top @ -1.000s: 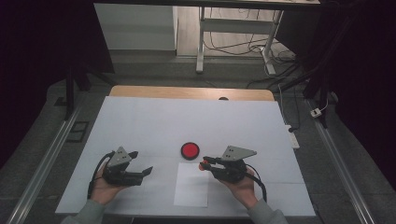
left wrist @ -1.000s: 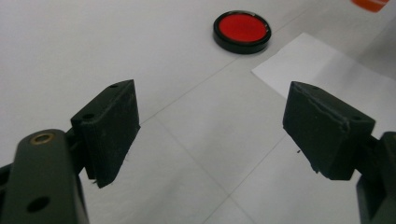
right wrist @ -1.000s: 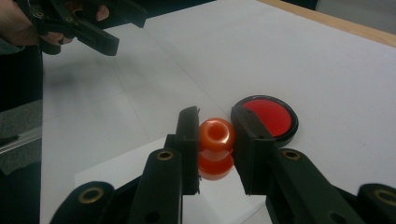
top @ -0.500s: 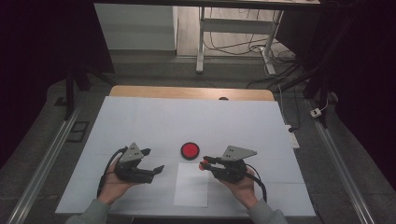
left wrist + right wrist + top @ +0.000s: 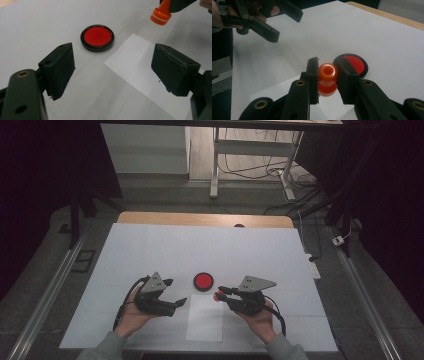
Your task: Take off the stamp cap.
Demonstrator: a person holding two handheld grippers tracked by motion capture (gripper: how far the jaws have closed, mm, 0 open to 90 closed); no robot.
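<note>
A white table (image 5: 150, 250) carries a paper sheet (image 5: 205, 320) near its front edge, with a round red ink pad (image 5: 203, 281) just beyond the sheet. The left gripper (image 5: 177, 292) hangs over the table left of the sheet, jaws wide apart and holding nothing. The right gripper (image 5: 221, 293) has its jaws clamped on an orange stamp (image 5: 327, 78), held upright above the sheet's far right corner, just beside the pad.
</note>
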